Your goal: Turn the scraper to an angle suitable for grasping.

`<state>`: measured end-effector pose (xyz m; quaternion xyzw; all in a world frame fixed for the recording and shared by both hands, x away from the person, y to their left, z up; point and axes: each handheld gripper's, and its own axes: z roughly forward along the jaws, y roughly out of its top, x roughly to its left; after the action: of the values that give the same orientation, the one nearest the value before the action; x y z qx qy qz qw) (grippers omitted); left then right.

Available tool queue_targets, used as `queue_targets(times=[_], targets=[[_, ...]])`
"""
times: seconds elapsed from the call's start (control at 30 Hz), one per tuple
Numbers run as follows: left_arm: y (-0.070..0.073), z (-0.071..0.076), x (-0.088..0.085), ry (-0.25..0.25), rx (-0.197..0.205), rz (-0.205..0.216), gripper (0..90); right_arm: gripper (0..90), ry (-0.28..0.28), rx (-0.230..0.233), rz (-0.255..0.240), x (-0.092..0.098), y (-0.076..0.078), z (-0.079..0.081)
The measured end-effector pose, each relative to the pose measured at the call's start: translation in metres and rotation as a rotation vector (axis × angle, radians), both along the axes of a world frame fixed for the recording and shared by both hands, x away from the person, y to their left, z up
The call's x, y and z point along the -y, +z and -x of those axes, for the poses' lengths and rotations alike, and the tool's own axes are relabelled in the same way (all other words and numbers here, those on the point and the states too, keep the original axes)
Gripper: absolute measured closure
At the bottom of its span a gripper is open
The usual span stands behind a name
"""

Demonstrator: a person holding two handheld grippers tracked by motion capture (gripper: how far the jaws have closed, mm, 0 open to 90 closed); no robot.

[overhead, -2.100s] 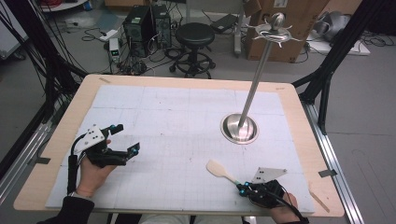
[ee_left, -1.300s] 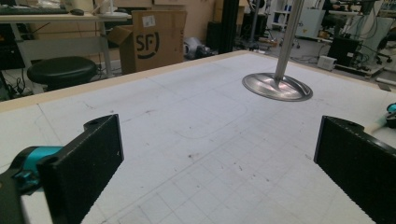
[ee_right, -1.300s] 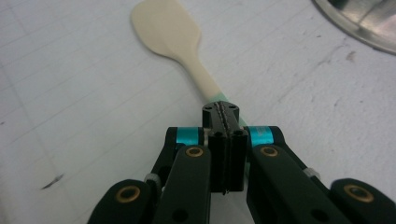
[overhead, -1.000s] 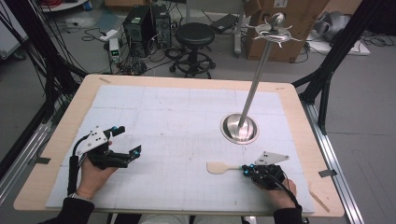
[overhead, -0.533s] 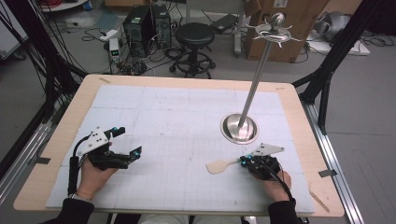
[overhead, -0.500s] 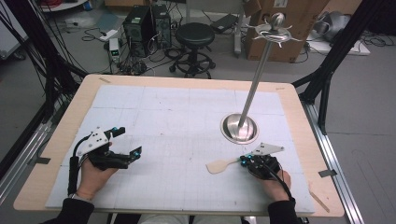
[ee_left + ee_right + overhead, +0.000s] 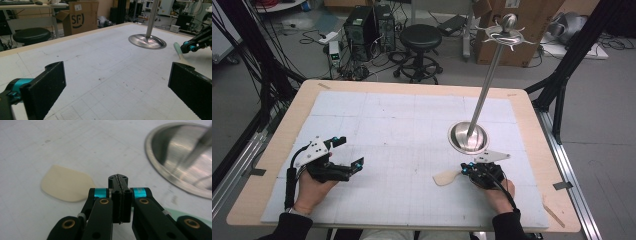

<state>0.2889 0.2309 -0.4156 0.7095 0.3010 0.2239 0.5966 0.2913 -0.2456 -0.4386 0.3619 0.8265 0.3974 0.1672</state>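
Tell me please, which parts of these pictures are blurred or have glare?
Right gripper view: the steel base is soft and shows bright reflections, while the right gripper is sharp. Left gripper view: the near pads are slightly soft and the base glints. High view: evenly lit, no strong glare.

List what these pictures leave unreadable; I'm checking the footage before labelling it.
High view: the handle of the cream flat-bladed spatula is hidden under the right gripper.
Left gripper view: the top of the silver metal pole stand is cut off by the upper edge. The spatula's blade is partly behind the left gripper's jaw.
Right gripper view: the stand's pole is blurred at the corner.
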Motion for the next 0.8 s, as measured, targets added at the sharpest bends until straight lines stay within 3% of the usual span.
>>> queue_targets(times=[0.3,0.5,0.8], targets=[[-0.001,0.001,0.0,-0.003,-0.002,-0.008,1.8,90.0,0.065,-0.026,-0.02,-0.028,-0.002,-0.015],[-0.001,0.001,-0.001,0.0,-0.003,-0.005,1.8,90.0,0.098,-0.061,0.011,-0.049,-0.006,-0.027],[-0.001,0.002,-0.002,0.002,-0.003,-0.002,1.8,90.0,0.11,-0.073,0.019,-0.052,-0.007,-0.026]])
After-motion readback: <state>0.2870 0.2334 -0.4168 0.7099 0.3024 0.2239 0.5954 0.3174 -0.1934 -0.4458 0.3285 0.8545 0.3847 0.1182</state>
